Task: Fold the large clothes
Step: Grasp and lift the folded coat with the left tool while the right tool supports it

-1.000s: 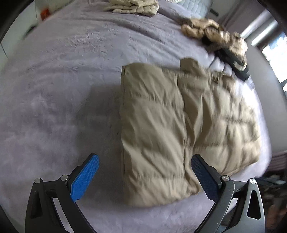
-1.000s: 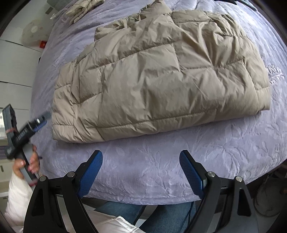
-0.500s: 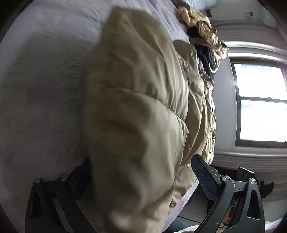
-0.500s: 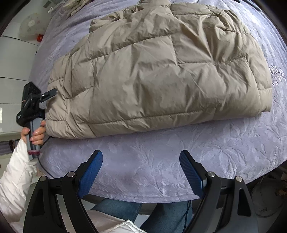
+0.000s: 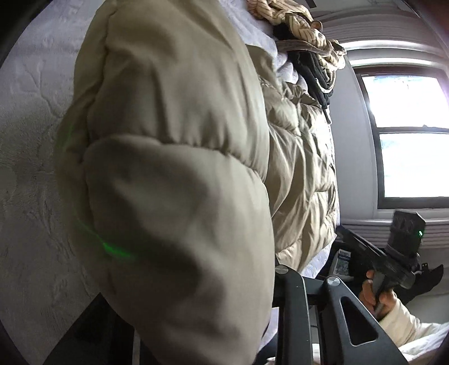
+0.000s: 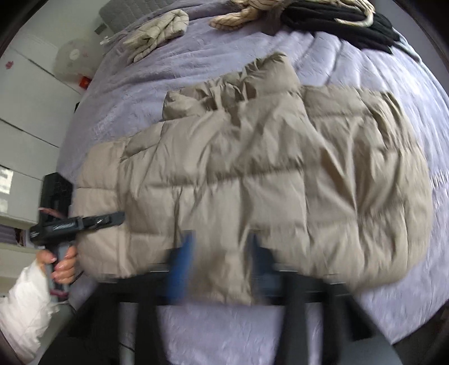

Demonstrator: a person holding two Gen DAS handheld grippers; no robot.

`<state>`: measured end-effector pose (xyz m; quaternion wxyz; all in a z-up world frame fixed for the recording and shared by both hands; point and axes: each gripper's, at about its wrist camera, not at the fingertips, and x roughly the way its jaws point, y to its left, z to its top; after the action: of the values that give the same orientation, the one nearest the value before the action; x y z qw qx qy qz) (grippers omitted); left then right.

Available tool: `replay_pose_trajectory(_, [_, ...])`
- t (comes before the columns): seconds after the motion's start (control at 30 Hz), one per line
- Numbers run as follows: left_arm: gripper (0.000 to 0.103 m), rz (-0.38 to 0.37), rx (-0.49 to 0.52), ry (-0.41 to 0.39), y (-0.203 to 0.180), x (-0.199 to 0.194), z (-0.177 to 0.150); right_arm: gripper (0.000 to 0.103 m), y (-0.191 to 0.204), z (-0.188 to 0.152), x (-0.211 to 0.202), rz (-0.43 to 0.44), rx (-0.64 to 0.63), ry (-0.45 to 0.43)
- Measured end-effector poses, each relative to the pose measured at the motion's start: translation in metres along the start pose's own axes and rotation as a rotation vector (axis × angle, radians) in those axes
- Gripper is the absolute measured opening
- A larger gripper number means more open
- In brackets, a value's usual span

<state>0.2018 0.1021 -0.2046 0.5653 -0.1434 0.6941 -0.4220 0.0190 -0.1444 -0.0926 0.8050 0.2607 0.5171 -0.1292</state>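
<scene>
Beige quilted nylon fills the left wrist view: the puffer jacket bulges right up against the lens, its near corner swallowing our left gripper. The jaws have just been closing with the padding between them, and we judge they now pinch that corner, though the pads themselves are hidden under the fabric. Off to the right we see the right gripper in the person's hand, by the bed's edge under the window.

From the right wrist view, the jacket lies on the lilac bedspread, partly folded, its long axis running left to right across the frame, collar pointing away towards the heap of dark clothes. Our right gripper sits over the near hem; its jaws have just been closing with a ridge of hem between the blue pads, and through the blur it looks like a narrow pinch on the fabric. The left gripper bites the left end.

To do this fold well, we should gather all layers in both pinches, lift evenly, and carry the near edge straight towards the collar so the padding does not slide.
</scene>
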Motion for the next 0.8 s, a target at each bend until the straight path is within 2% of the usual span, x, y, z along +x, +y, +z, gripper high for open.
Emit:
replay_pose_trajectory(0.03, [0.032,0.003,-0.003,-0.002,-0.005,-0.001,0.000,0.017,0.000,0.003,0.005,0.007,-0.010,-0.005])
replay_pose_trajectory(0.17, [0.032,0.012,0.000,-0.007,-0.031,-0.008,0.004,0.015,-0.004,0.019,0.036,0.040,-0.039,-0.018])
replay_pose_trajectory(0.3, [0.032,0.015,0.039,-0.004,-0.068,-0.014,0.000,0.014,-0.019,0.036,0.071,0.113,0.020,0.013])
replay_pose_trajectory(0.4, [0.032,0.014,0.066,-0.014,-0.110,-0.012,-0.003,0.014,-0.037,0.042,0.093,0.178,0.085,0.046])
replay_pose_trajectory(0.47, [0.032,0.028,0.109,-0.008,-0.141,-0.005,-0.005,0.010,-0.047,0.043,0.105,0.220,0.122,0.065])
replay_pose_trajectory(0.57, [0.032,0.098,0.195,0.012,-0.194,0.022,-0.004,0.006,-0.062,0.044,0.121,0.284,0.172,0.090])
replay_pose_trajectory(0.67, [0.033,0.149,0.230,0.025,-0.228,0.048,-0.001,0.002,-0.078,0.044,0.128,0.358,0.231,0.118])
replay_pose_trajectory(0.8, [0.033,0.173,0.270,0.025,-0.265,0.075,0.006,0.003,-0.099,0.044,0.103,0.418,0.284,0.136])
